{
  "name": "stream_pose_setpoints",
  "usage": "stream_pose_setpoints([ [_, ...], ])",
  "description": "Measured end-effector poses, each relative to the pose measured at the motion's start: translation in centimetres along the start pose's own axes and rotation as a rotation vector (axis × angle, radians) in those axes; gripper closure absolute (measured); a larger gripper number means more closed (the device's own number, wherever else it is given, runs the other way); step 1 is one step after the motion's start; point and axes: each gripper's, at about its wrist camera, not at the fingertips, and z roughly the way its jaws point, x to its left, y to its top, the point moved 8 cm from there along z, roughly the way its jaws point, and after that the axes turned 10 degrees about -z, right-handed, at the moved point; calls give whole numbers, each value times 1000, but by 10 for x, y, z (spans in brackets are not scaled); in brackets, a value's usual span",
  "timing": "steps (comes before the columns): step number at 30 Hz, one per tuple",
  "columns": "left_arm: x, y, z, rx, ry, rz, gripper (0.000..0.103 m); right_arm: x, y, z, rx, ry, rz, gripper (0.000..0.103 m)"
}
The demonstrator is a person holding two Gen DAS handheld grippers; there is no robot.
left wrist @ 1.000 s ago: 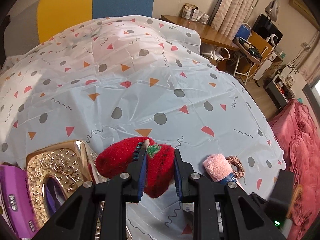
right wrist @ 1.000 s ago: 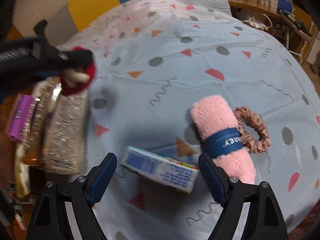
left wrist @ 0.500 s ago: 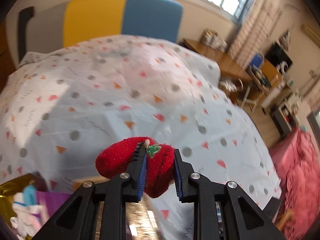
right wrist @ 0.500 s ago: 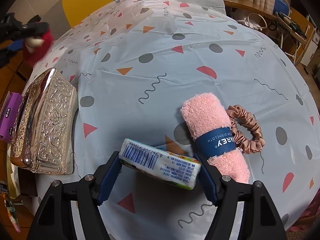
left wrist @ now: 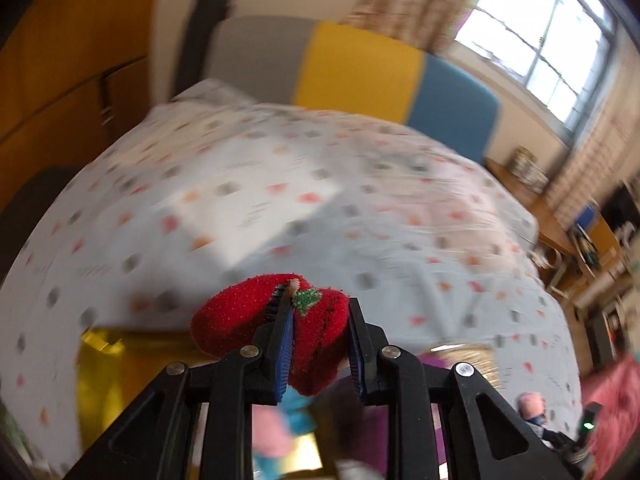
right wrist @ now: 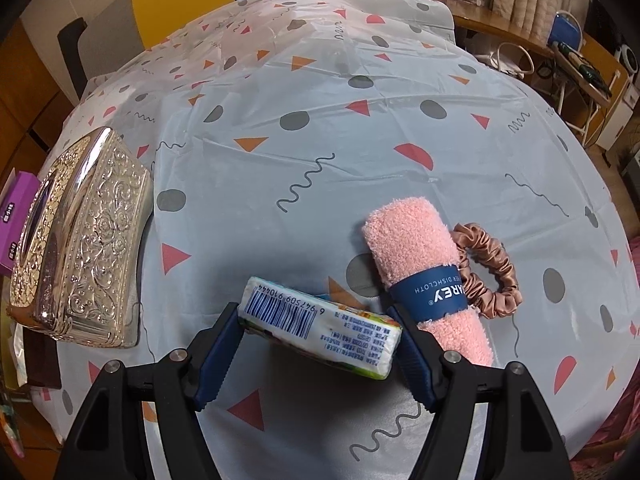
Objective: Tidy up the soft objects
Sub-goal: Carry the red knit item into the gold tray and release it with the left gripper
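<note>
A pale blue-white sheet [right wrist: 360, 128] carries grey dots, orange and red triangles and dark squiggles. At lower centre of the right wrist view, the white tissue pack [right wrist: 320, 326] shows a blue barcode. Right of it lies a pink fluffy rolled cloth [right wrist: 424, 276] with a navy band, then a copper-pink scrunchie [right wrist: 490, 274]. At left, an embossed silver-gold box [right wrist: 80, 240] and a purple box [right wrist: 16, 212]. In the left wrist view, lower centre, a red plush [left wrist: 280, 328] bears a green sprig.

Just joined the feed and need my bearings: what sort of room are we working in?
Probably a lived-in bedroom or dorm room. The work surface looks like a bed under a patterned plastic sheet, with a padded headboard, a curtained window and a wooden desk alongside.
</note>
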Motion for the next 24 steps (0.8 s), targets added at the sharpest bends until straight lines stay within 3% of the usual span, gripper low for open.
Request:
stream_pose_setpoints([
  [7,120,-40,-6,-11,112,-152,78,2,1,1,-8,-22,-28,30],
  [11,161,-74,-2,20,171,-181,78,4,2,0,-14,-40,-51,30],
  [15,175,-103,7,37,206,-151,77,6,3,1,-18,-53,-73,30],
  [18,173,-108,9,5,230,-118,72,6,3,1,-20,-62,-83,30],
  [22,162,-111,3,-46,251,-52,50,7,3,0,-24,-77,-96,30],
  [24,155,-112,-1,-70,248,-33,46,9,3,0,-25,-85,-103,30],
])
